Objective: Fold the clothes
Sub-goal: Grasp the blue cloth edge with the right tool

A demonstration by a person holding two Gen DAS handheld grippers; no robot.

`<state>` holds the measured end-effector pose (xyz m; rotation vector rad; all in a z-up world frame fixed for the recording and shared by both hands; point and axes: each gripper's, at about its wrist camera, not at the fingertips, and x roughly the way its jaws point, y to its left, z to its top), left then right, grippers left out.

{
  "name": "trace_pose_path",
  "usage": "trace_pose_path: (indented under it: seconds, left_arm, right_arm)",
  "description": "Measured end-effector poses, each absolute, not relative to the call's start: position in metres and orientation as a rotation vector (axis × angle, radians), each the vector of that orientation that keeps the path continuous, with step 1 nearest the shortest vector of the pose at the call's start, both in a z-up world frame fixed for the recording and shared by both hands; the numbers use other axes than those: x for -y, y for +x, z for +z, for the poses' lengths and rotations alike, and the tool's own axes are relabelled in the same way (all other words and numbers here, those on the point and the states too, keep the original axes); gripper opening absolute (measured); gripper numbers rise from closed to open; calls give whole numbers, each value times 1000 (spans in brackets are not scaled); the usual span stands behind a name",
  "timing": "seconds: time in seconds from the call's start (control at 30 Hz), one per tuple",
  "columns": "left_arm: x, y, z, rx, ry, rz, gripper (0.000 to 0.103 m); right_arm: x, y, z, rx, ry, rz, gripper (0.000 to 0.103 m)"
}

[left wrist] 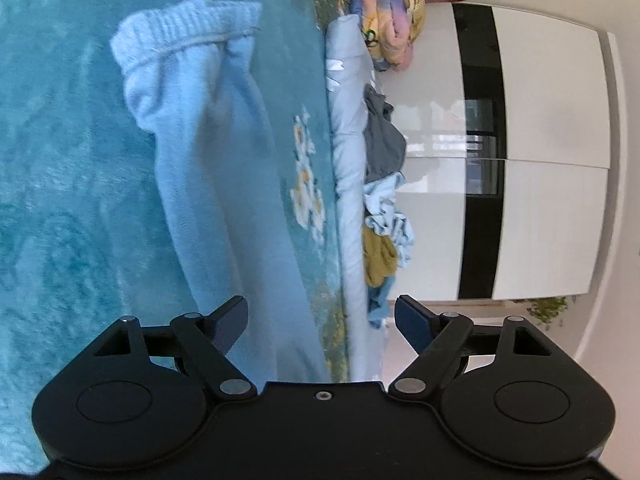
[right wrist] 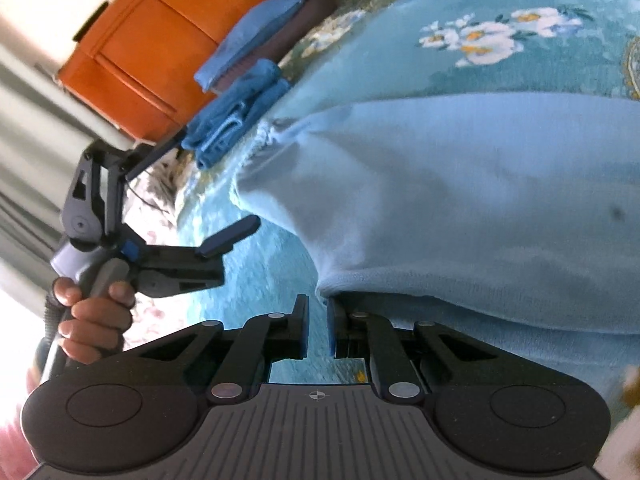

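Pale blue fleece sweatshirt (left wrist: 208, 168) lies spread on the teal flowered bedspread (left wrist: 60, 160), and only the left wrist view shows its ribbed cuff (left wrist: 184, 36), up at eleven o'clock. Left claw (left wrist: 320, 328) is spread wide with nothing between its fingers, the sleeve running off below it. That same view catches the heap of unfolded clothes (left wrist: 384, 200) at three o'clock and the white wardrobe (left wrist: 552, 152) beyond. Over to the right wrist view: right claw (right wrist: 318, 328) is pressed nearly together at the sweatshirt's hem (right wrist: 400, 284); whether cloth is pinched I cannot tell. Only here, the hand (right wrist: 92, 320) carrying the other claw at nine o'clock, folded blue clothes (right wrist: 236, 116) and an orange headboard (right wrist: 168, 32) at eleven.
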<state>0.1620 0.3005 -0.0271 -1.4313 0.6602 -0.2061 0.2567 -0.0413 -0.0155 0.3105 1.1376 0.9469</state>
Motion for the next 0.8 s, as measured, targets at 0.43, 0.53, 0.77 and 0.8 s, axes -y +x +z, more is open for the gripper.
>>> trace_pose_path:
  seconds: [0.43,0.53,0.77,0.8]
  left_arm:
    - [-326,149,-18,-653,-1230,104,79]
    - [-327,153,-26,-662,-1214,148,79]
    - [-321,166,-39,-625,-1251,151,79]
    - [-319,169,-39,-617,-1246,149,78]
  right_arm:
    - [147,239,40,-930,385,670,18]
    - [226,231,26,-892,545,386,20]
    - [374,191,-18,-791,938,-104,32]
    - [383,190,-24,-775,984,-121,32]
